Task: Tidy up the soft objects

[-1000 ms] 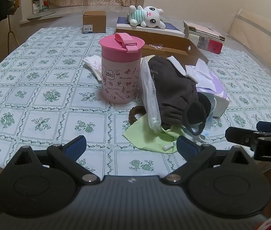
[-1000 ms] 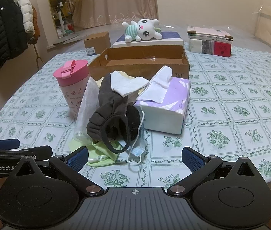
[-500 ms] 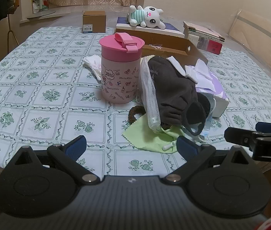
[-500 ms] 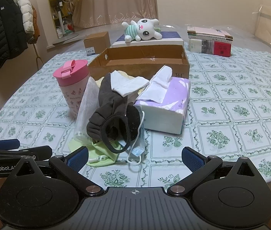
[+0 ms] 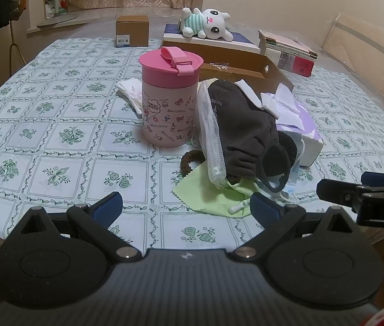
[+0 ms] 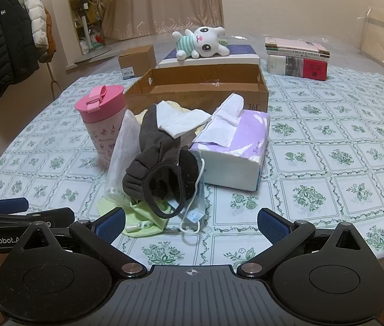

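left gripper [image 5: 186, 206] spread wide, holding nothing | right gripper [image 6: 191, 221] likewise released, at tabletop [image 6: 328, 163] edge | pile of soft things: dark cloth [image 6: 156, 152] over green cloth [image 5: 208, 193]; between pink cup [image 5: 169, 99] and tissue box [image 6: 235, 152]; cardboard box [image 6: 200, 87] behind

Beige walls [image 6: 287, 2], curtain [image 6: 164, 2], perhaps window behind.
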